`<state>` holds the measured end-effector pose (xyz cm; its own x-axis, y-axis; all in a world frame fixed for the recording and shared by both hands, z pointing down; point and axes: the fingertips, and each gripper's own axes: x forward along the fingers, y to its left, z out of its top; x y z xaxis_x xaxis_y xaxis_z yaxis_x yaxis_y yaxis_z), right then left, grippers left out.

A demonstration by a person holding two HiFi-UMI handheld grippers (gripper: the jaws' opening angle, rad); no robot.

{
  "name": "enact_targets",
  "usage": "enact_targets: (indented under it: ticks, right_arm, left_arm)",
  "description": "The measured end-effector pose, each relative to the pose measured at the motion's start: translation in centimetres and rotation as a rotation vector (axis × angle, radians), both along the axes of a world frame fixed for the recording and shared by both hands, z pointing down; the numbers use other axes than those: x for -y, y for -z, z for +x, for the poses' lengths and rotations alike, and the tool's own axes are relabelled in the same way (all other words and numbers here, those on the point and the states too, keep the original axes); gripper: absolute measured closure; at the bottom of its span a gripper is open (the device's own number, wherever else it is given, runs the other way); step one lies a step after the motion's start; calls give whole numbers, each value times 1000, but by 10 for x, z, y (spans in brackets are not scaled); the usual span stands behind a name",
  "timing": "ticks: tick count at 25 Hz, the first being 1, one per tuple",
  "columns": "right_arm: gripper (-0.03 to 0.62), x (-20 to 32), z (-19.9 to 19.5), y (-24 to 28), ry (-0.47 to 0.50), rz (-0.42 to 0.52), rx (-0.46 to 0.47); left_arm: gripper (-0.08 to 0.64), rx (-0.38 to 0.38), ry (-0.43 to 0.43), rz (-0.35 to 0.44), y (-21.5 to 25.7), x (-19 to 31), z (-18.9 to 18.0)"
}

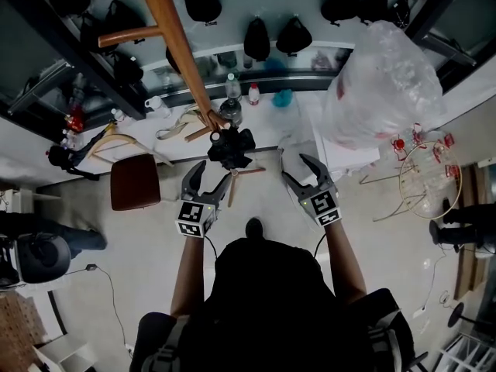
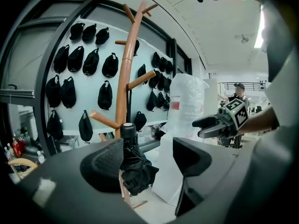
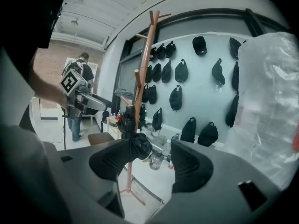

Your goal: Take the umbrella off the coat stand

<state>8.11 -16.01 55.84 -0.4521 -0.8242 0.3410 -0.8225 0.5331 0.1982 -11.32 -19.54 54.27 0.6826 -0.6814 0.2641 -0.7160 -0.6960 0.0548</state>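
A folded black umbrella (image 1: 231, 147) hangs on a low peg of the wooden coat stand (image 1: 174, 37). My left gripper (image 1: 211, 175) is open just short of it, slightly to its left. My right gripper (image 1: 298, 169) is open too, off to the umbrella's right, with nothing in it. In the left gripper view the umbrella (image 2: 134, 164) hangs in front of the stand (image 2: 124, 87), beside the left finger (image 2: 105, 164) of the open gripper (image 2: 147, 160). In the right gripper view the umbrella (image 3: 130, 125) shows above the left finger (image 3: 112, 160), beyond the open gripper (image 3: 152, 162).
A big clear plastic bag (image 1: 384, 76) stands to the right of the stand. A brown stool (image 1: 134, 180) is at the left. Black caps (image 2: 88, 59) hang on the wall behind. A counter with bottles (image 1: 232, 91) runs behind the stand. A person (image 3: 79, 78) stands far off.
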Motion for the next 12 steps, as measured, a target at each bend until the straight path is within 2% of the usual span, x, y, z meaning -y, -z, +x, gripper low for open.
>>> enact_targets:
  ticks: [12]
  right_arm:
    - [308, 5, -22, -7, -13, -24, -33]
  left_arm:
    - [227, -1, -42, -38, -21, 18, -5]
